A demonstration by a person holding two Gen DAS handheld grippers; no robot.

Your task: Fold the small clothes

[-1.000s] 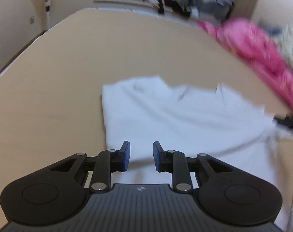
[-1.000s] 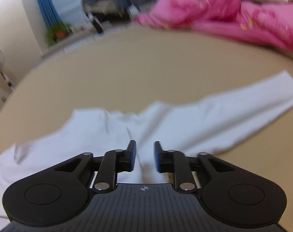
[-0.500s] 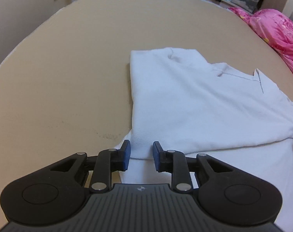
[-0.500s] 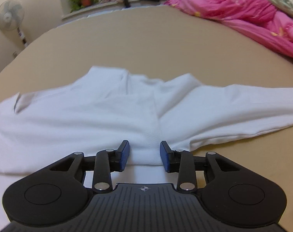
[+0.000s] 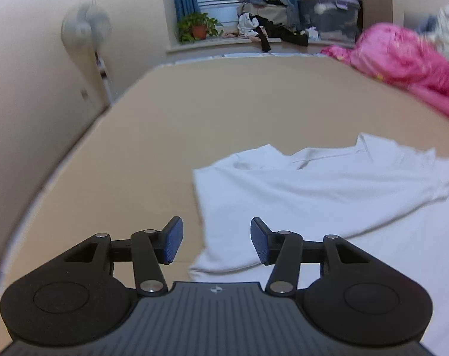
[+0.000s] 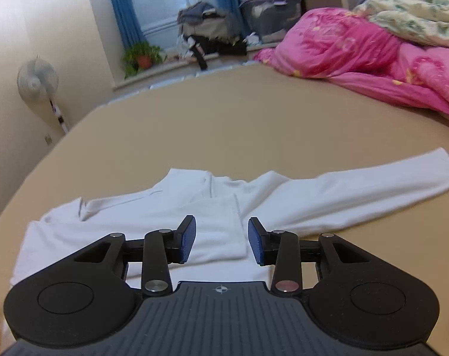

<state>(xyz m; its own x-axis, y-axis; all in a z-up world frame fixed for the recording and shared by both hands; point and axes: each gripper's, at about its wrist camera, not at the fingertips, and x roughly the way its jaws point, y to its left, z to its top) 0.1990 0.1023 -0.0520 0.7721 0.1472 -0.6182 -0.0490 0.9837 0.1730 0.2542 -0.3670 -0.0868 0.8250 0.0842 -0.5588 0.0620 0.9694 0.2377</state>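
Note:
A white long-sleeved top (image 5: 328,195) lies flat on the tan bed surface (image 5: 224,103), its lower part folded up over the body. My left gripper (image 5: 217,243) hovers over the folded left corner with its jaws opening and nothing pinched between the blue pads. In the right wrist view the same top (image 6: 171,216) spreads ahead, one sleeve (image 6: 372,187) stretching out to the right. My right gripper (image 6: 221,243) hangs above the fold's right edge, jaws opening too, with the cloth below them and not gripped.
A pink quilt (image 6: 358,56) with a pale floral blanket (image 6: 417,9) on top is heaped at the far right. A standing fan (image 6: 39,84) stands by the left wall. Beyond the bed's far edge are a potted plant (image 5: 197,26) and piles of clothes (image 5: 269,12).
Both grippers have let go of the folded cloth, opened wider, and pulled back and up. The hem now rests on the top's body, and the views tilt up toward the room.

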